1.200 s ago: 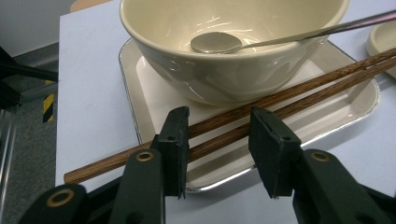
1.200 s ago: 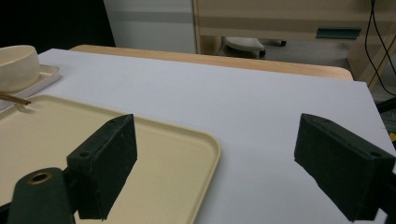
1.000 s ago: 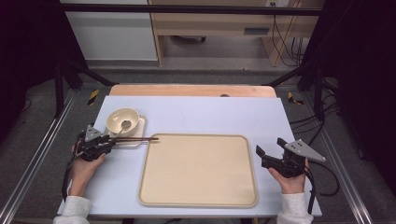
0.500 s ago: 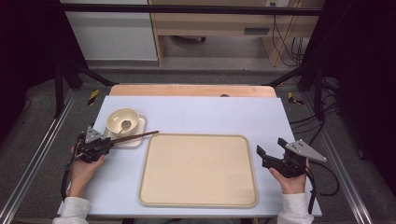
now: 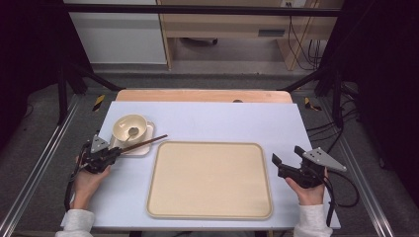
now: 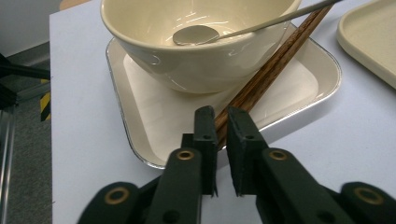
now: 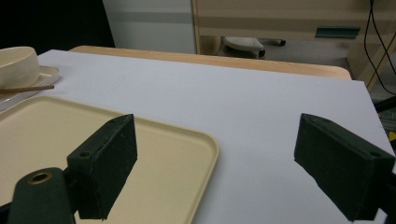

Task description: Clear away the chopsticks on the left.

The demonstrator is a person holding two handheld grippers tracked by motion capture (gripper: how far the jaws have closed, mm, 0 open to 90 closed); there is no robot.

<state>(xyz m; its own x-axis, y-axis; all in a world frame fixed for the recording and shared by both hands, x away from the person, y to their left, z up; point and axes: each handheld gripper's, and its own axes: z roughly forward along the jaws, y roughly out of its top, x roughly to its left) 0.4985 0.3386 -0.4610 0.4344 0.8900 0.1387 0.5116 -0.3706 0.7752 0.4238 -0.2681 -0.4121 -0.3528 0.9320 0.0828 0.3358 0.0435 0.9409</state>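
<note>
A cream bowl (image 5: 130, 127) with a metal spoon (image 5: 132, 132) in it stands on a small square plate (image 5: 144, 146) at the table's left. Just left of that plate my left gripper (image 5: 106, 157) is shut on the near end of a pair of brown chopsticks (image 5: 146, 142). They slant up over the plate past the bowl. Close up, the jaws (image 6: 222, 122) pinch the chopsticks (image 6: 271, 70) beside the bowl (image 6: 201, 60) and spoon (image 6: 196, 35). My right gripper (image 5: 286, 156) hovers open by the right edge of the beige tray (image 5: 210, 180), its jaws (image 7: 217, 140) wide apart and holding nothing.
The large beige tray (image 7: 70, 135) lies bare in the middle of the white table (image 5: 222, 121). A wooden strip (image 5: 202, 95) runs along the table's far edge. Black frame rails stand at both sides. The bowl (image 7: 16, 65) and plate (image 7: 46, 72) sit far left in the right gripper view.
The chopsticks' far tips have swung away from the tray's edge toward the back, and now slant over the small plate. The left gripper has shifted slightly. The right gripper has stayed still.
</note>
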